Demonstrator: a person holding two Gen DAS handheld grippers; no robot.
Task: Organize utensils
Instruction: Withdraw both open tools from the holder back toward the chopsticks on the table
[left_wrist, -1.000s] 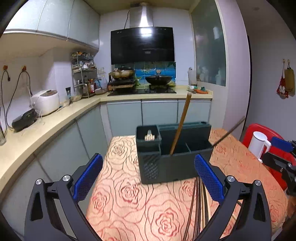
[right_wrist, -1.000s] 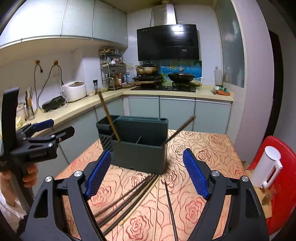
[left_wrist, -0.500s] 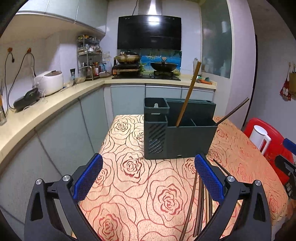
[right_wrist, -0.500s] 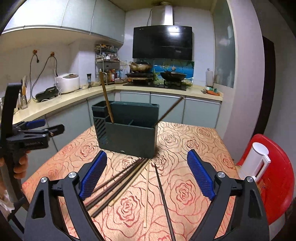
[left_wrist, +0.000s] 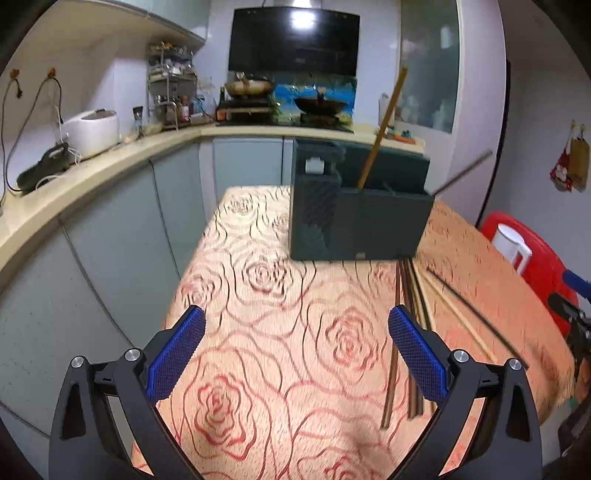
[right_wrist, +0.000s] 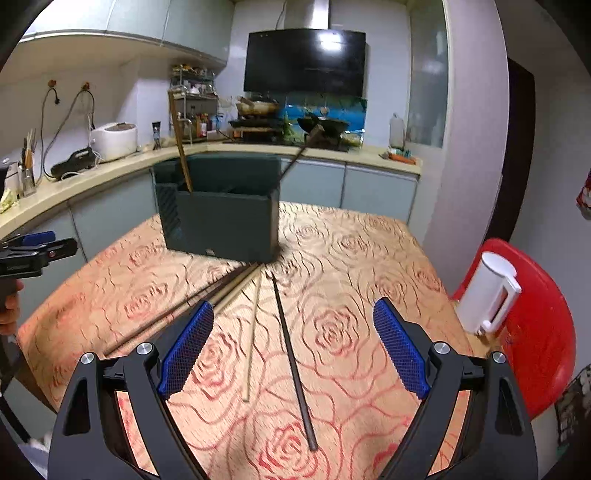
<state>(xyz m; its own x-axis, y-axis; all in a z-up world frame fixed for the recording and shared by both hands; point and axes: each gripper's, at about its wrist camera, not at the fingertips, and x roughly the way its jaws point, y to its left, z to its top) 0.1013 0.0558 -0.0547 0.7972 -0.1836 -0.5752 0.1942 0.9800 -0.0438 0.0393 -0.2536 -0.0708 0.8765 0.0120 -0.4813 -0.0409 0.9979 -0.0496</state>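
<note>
A dark grey utensil holder (left_wrist: 358, 214) (right_wrist: 221, 218) stands on the rose-patterned tablecloth (left_wrist: 280, 332). A light wooden chopstick (left_wrist: 382, 129) and a dark chopstick (left_wrist: 463, 171) lean inside it. Several loose chopsticks (left_wrist: 404, 332) (right_wrist: 255, 332) lie on the cloth in front of the holder; one dark chopstick (right_wrist: 293, 362) lies apart, between the right fingers. My left gripper (left_wrist: 295, 354) is open and empty above the cloth, left of the loose chopsticks. My right gripper (right_wrist: 291, 350) is open and empty above them.
A red chair (right_wrist: 532, 332) with a white container (right_wrist: 487, 295) stands right of the table. Kitchen counters (left_wrist: 92, 173) with a rice cooker run along the left and back. The left gripper shows at the left edge of the right wrist view (right_wrist: 33, 251).
Both grippers have drawn back from the holder and come lower over the table. More of the cloth and the loose chopsticks now show. Both stay open.
</note>
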